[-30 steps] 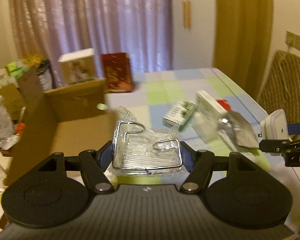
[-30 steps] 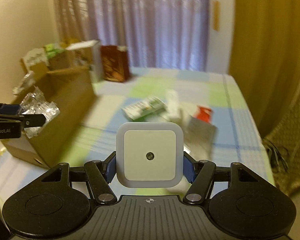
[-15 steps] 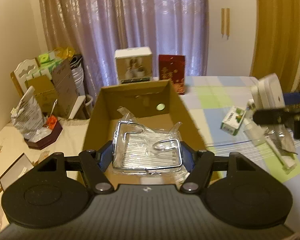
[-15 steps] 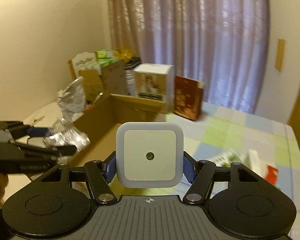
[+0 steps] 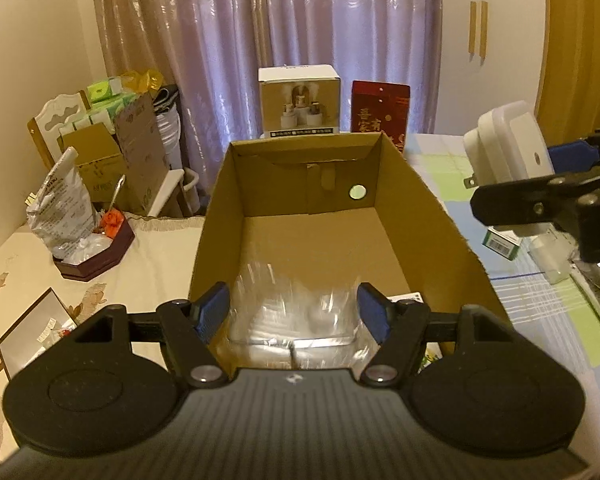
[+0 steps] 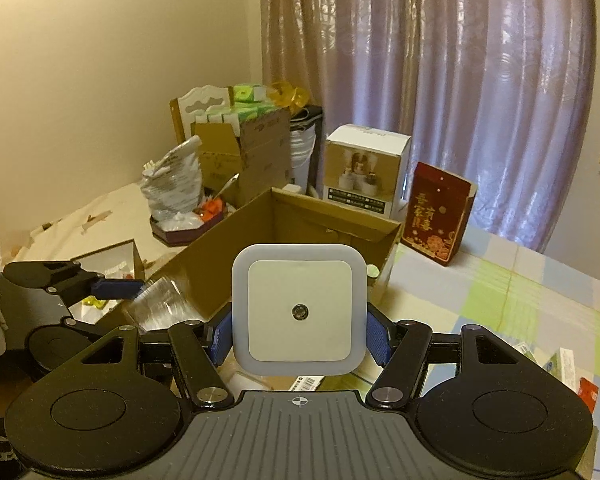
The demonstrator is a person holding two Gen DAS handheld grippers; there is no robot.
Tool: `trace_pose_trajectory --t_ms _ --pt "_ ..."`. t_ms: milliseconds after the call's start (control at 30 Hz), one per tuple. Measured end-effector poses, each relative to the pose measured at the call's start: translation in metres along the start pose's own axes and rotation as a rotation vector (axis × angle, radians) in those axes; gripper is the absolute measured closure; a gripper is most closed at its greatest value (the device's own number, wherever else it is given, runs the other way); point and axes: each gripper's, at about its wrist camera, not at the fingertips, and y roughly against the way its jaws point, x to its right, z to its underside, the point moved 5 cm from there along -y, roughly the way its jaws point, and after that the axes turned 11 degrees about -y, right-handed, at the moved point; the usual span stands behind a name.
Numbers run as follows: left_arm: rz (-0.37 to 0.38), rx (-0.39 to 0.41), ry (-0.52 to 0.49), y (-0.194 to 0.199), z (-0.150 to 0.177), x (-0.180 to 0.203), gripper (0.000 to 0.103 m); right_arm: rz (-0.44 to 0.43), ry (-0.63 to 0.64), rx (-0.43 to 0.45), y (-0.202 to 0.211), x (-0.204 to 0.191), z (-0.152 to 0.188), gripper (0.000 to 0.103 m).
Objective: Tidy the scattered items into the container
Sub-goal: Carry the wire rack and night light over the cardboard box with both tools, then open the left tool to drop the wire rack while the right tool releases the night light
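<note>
An open cardboard box (image 5: 420, 188) lies ahead of my left gripper (image 5: 292, 312), whose blue pads stand wide apart over its near end. A plastic-wrapped wire rack (image 5: 296, 336) shows as a blur just below the pads, inside the box and free of them. My right gripper (image 6: 299, 312) is shut on a square white night light (image 6: 299, 304) and hovers near the box (image 6: 204, 264). In the left wrist view the night light (image 5: 508, 140) and right gripper (image 5: 516, 168) hang at the box's right side. The right wrist view shows the left gripper (image 6: 134, 298) with the blurred rack (image 6: 160, 306).
A white product box (image 5: 299, 100) and a red gift bag (image 5: 380, 114) stand behind the box. A green carton (image 5: 502, 244) and a small bottle (image 5: 548, 258) lie on the checked cloth at right. A dark tray with bags (image 5: 96, 256) and a picture frame (image 5: 32, 332) sit left.
My left gripper has opened over the box and the wrapped rack has dropped out of it. The right gripper has carried the night light closer to the box's right wall.
</note>
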Motion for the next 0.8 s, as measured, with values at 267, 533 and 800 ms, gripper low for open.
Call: trace_pose_trajectory --t_ms 267,533,800 --pt "-0.008 0.011 0.024 0.013 0.012 -0.010 0.035 -0.013 0.034 -0.028 -0.023 -0.008 0.001 0.036" --pt "0.002 0.008 0.024 0.019 0.021 -0.014 0.034 -0.033 0.049 -0.064 -0.051 -0.021 0.000 0.036" --pt "0.012 0.008 0.029 0.019 0.025 -0.015 0.032 -0.042 0.069 -0.096 -0.079 -0.029 0.002 0.035"
